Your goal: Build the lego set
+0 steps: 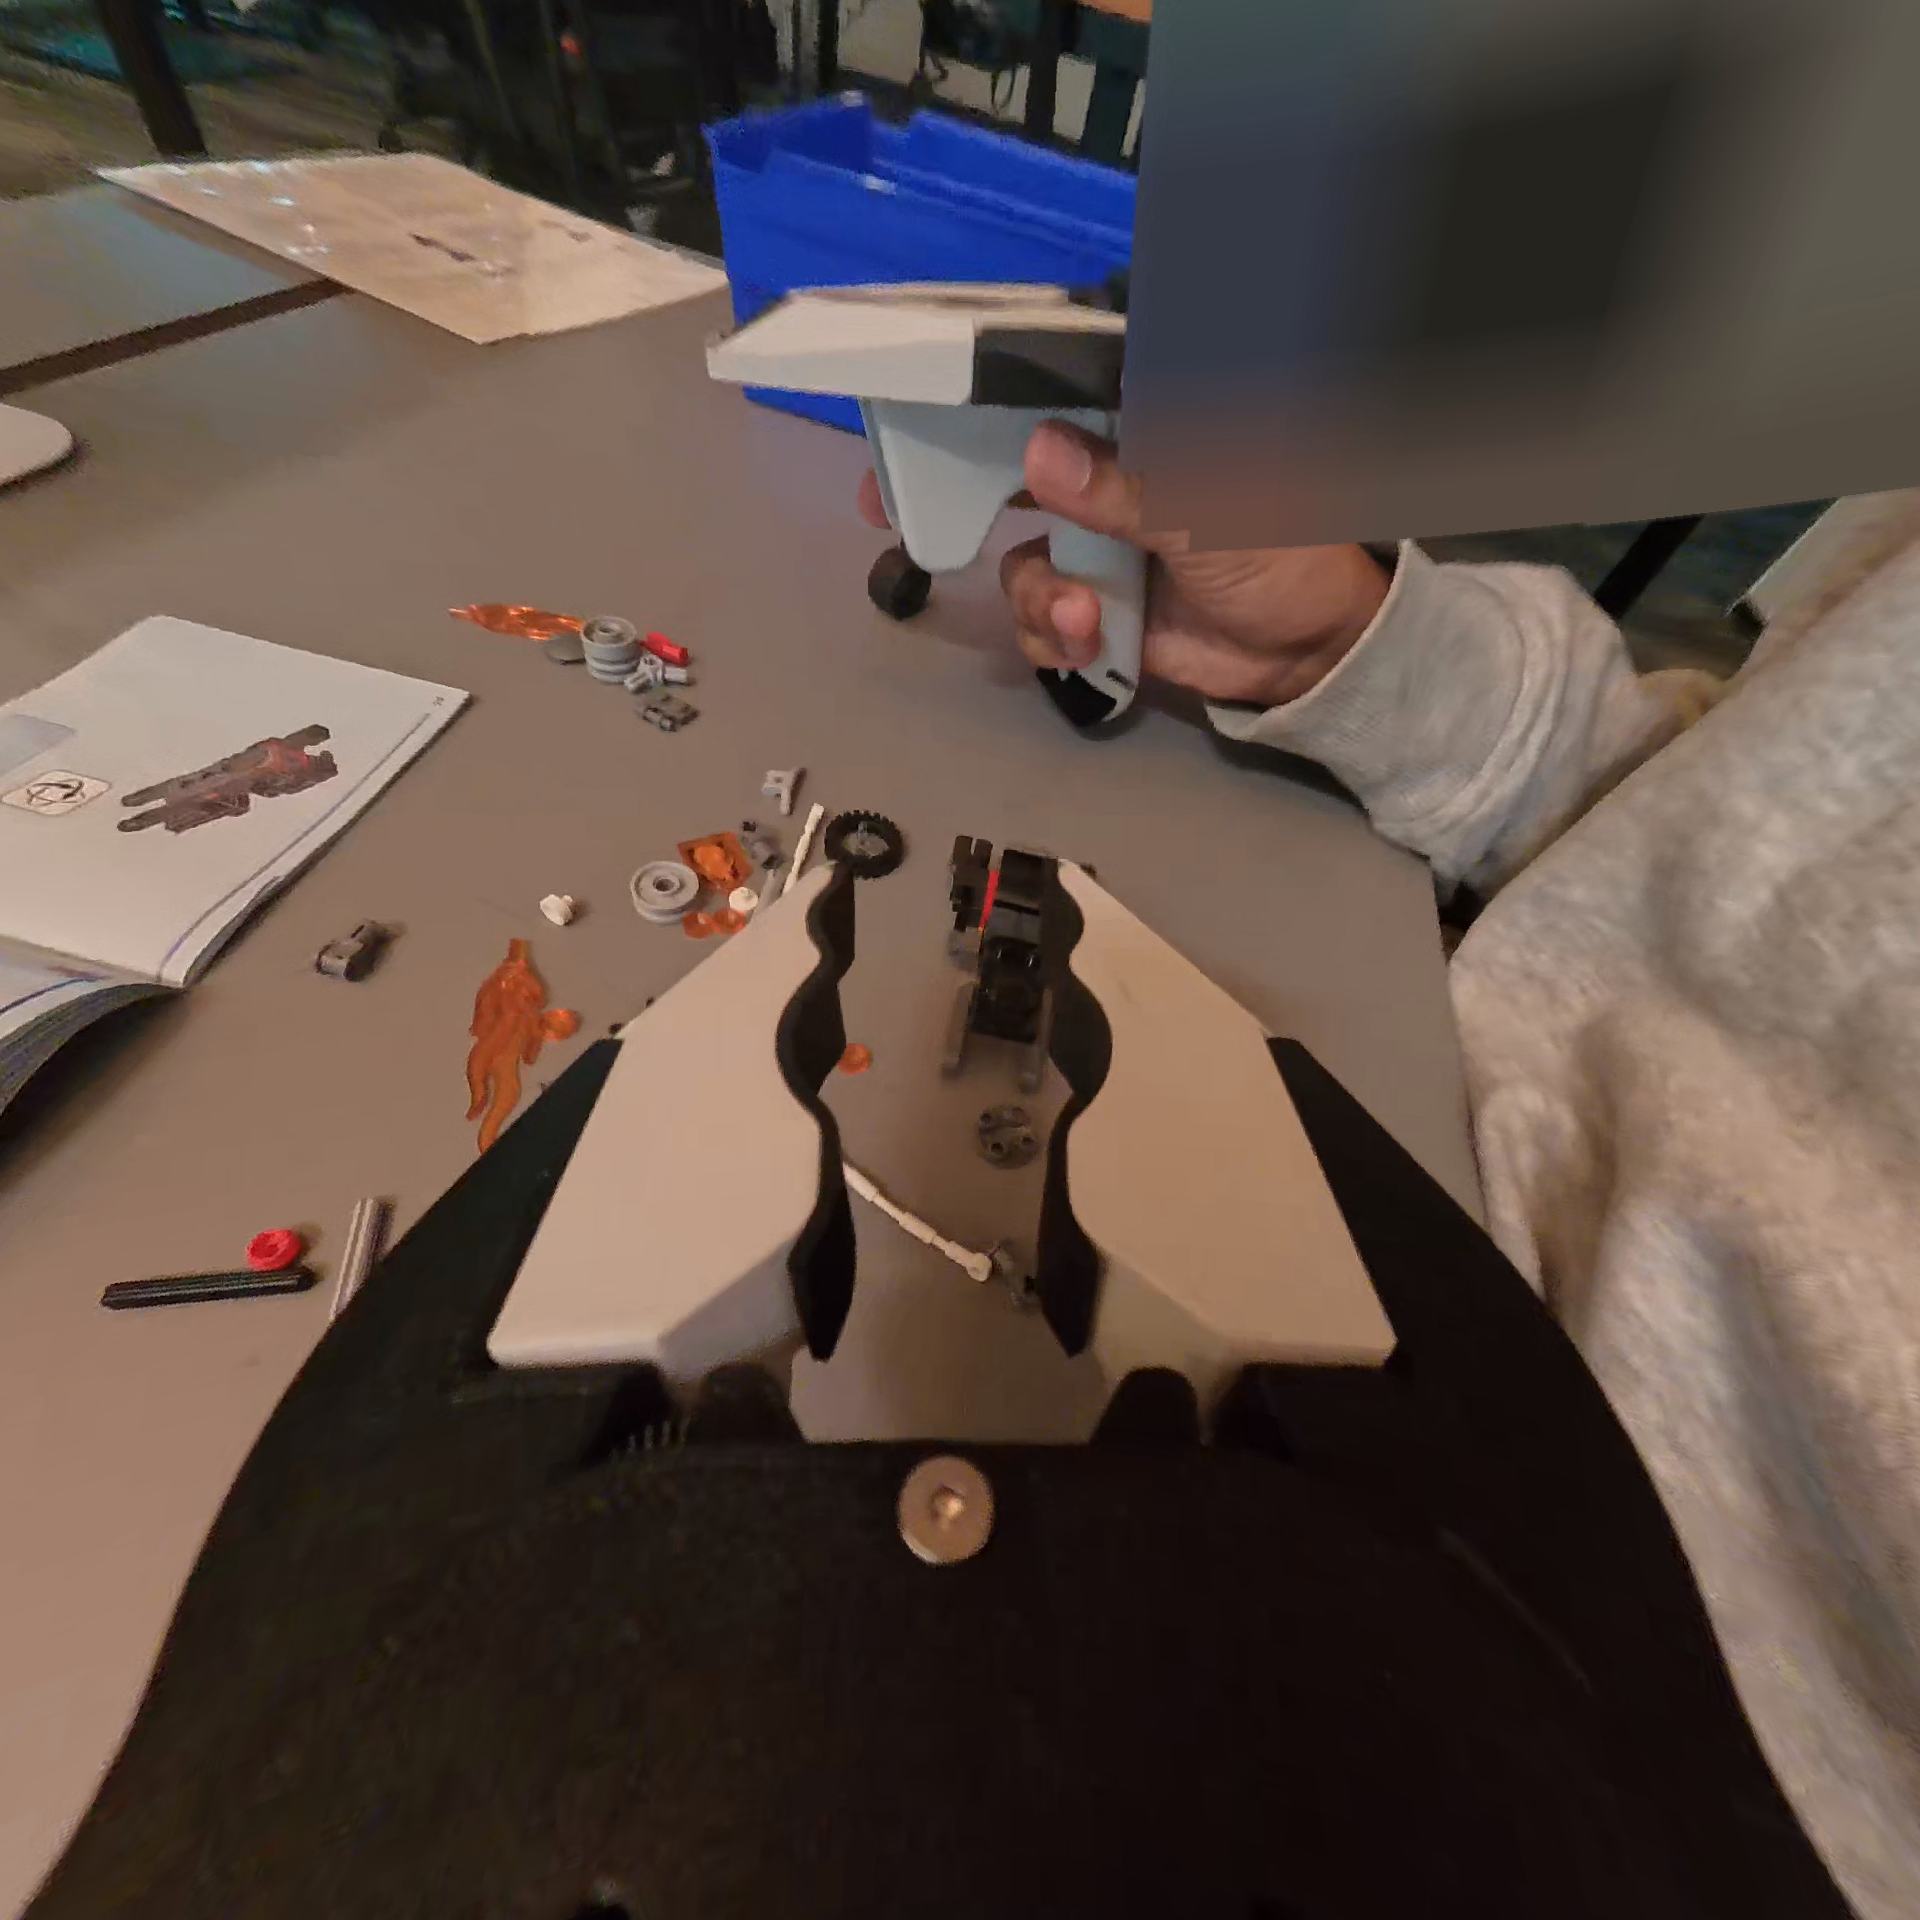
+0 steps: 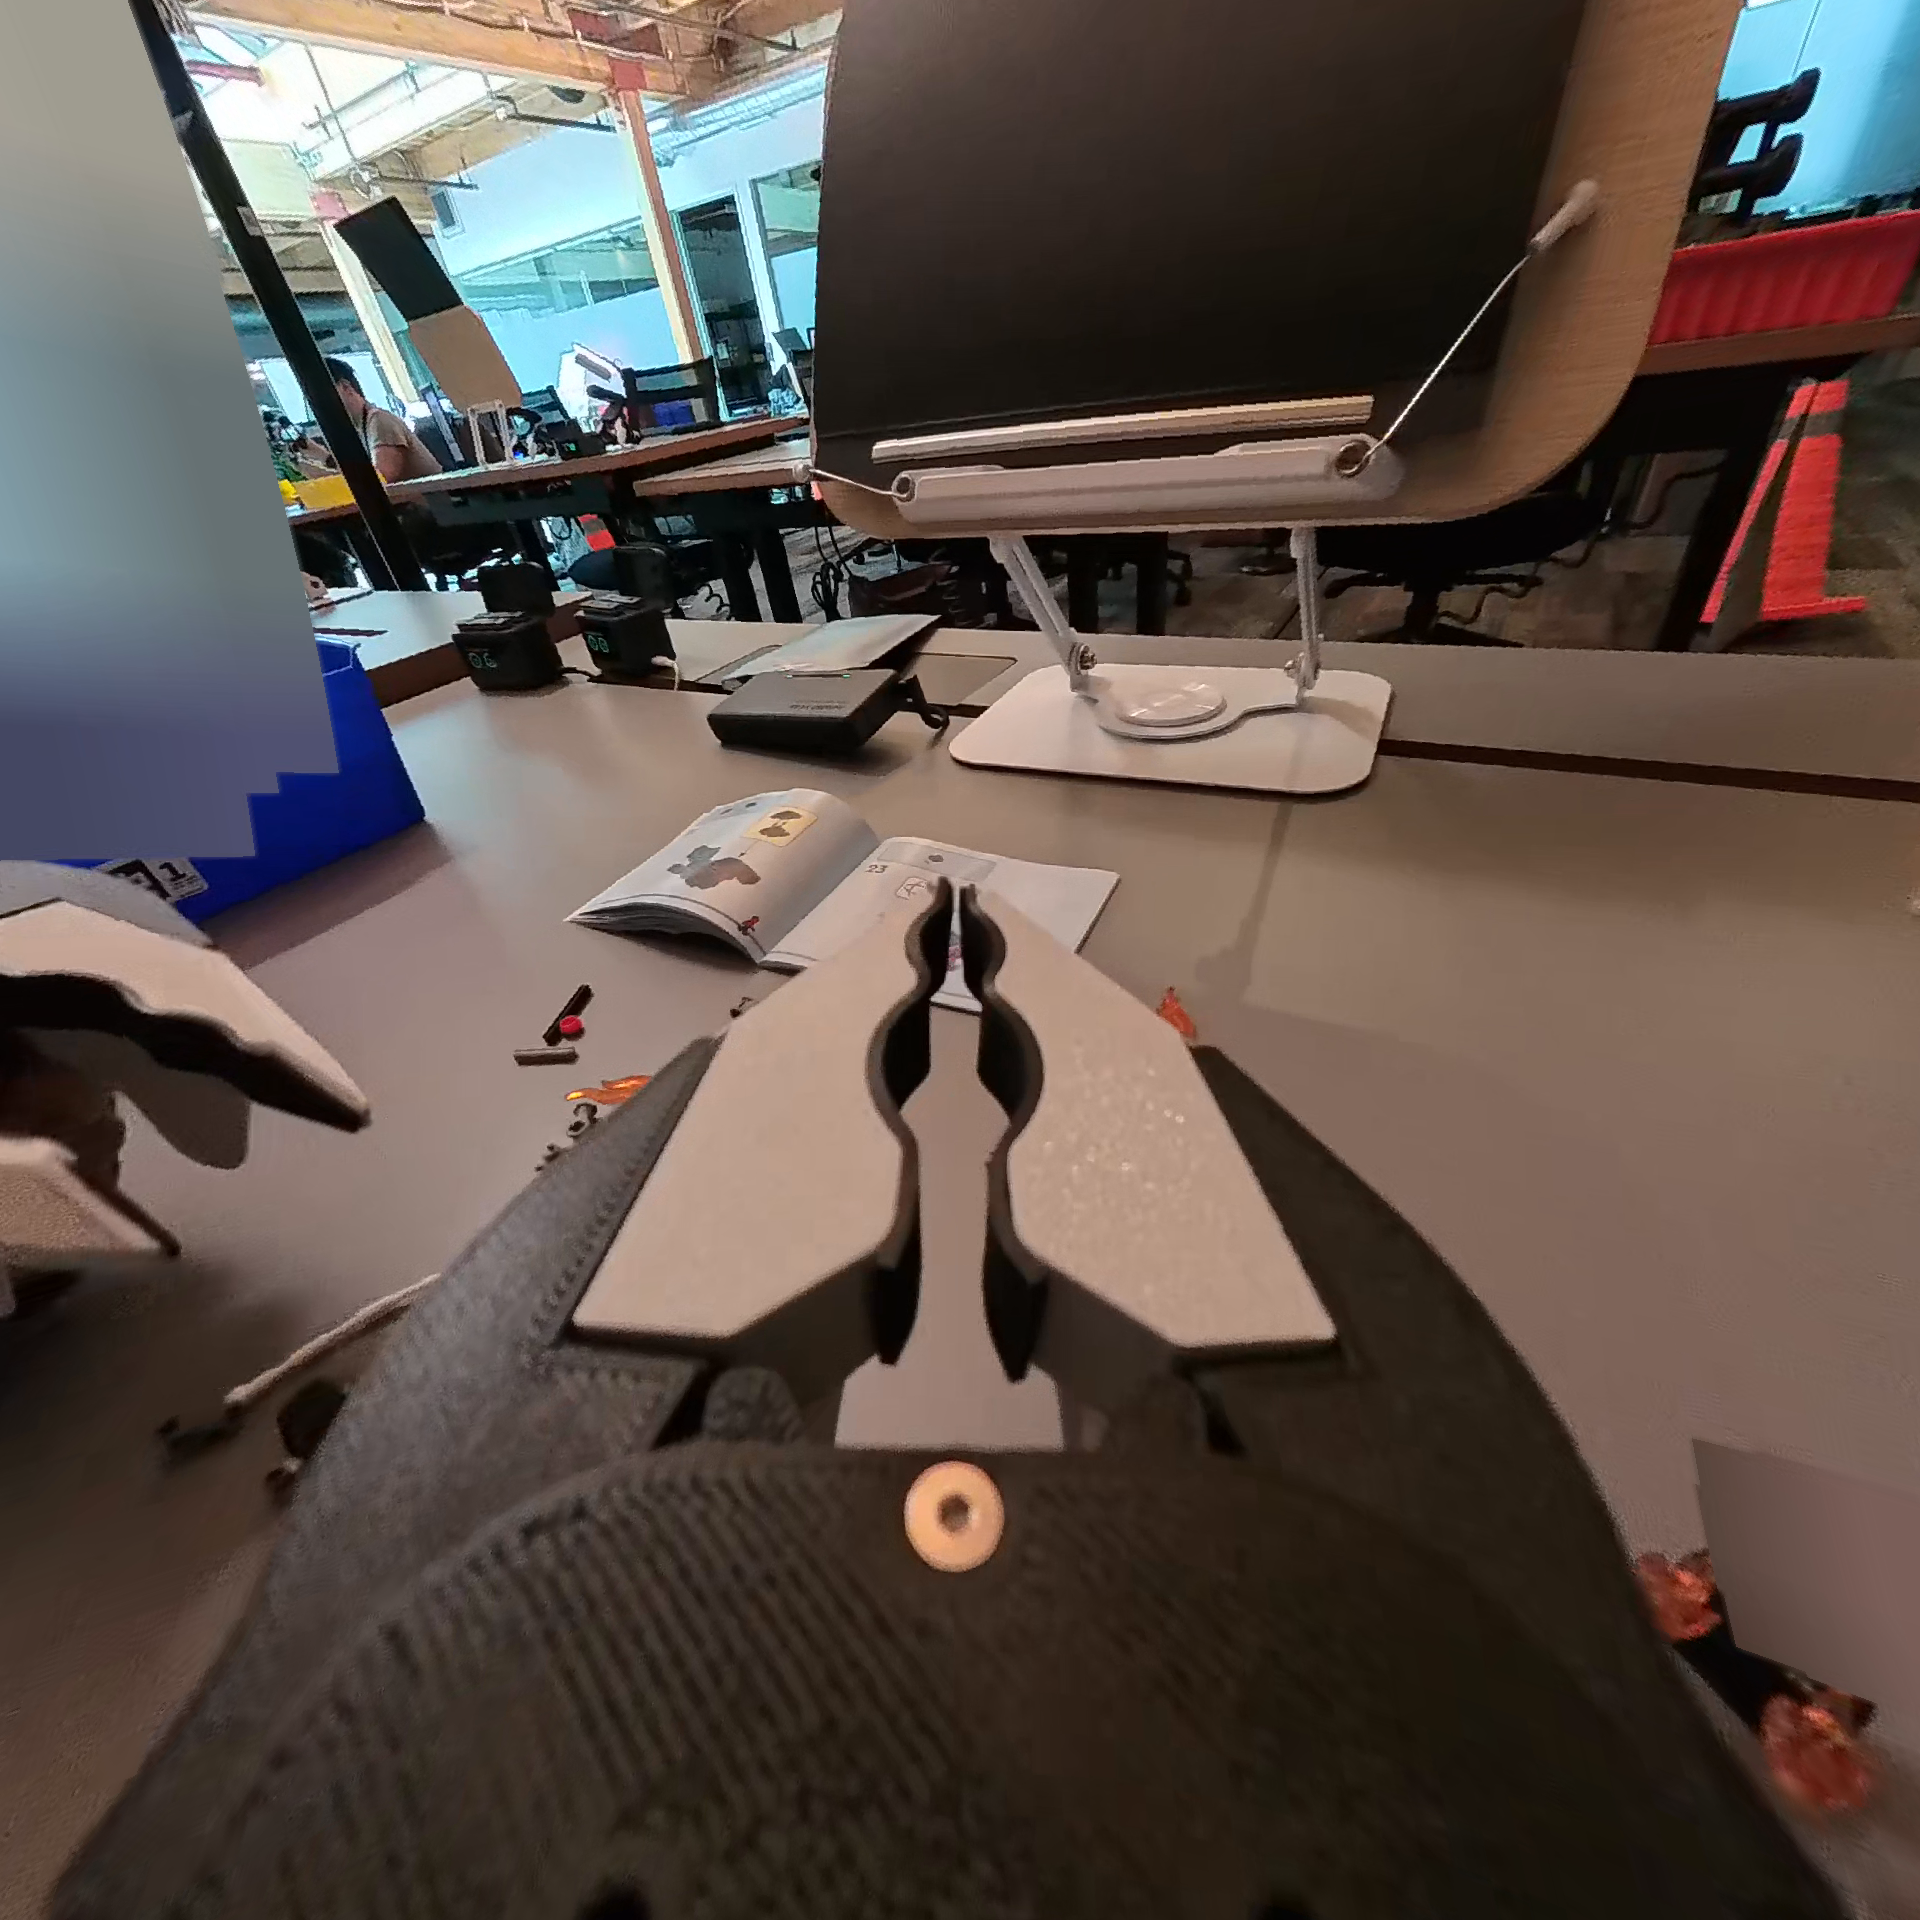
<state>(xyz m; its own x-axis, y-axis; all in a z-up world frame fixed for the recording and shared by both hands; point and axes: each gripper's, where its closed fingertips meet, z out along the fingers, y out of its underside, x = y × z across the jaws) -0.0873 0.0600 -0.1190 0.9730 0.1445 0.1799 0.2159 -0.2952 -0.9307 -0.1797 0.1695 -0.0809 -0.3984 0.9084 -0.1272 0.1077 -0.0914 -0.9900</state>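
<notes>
model: black, grey and red part-built lego model (image 1: 1000, 961) lying flat on the table, between my tongs' tips | loose pieces: orange flame (image 1: 507, 1031), grey wheel hubs (image 1: 665, 890), black gear (image 1: 862, 837), scattered just left of it | instruction booklet (image 1: 156, 810) open, further left

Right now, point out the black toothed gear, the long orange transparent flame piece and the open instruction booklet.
Black toothed gear (image 1: 862, 844): left wrist view, hub.
Long orange transparent flame piece (image 1: 506, 1029): left wrist view, mid-body.
Open instruction booklet (image 2: 727, 873): right wrist view, left page.

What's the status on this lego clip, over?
Left gripper open, low over the black partial build. Right gripper shut, empty, raised toward the manual. Loose pieces scattered, nothing blocking.
</notes>
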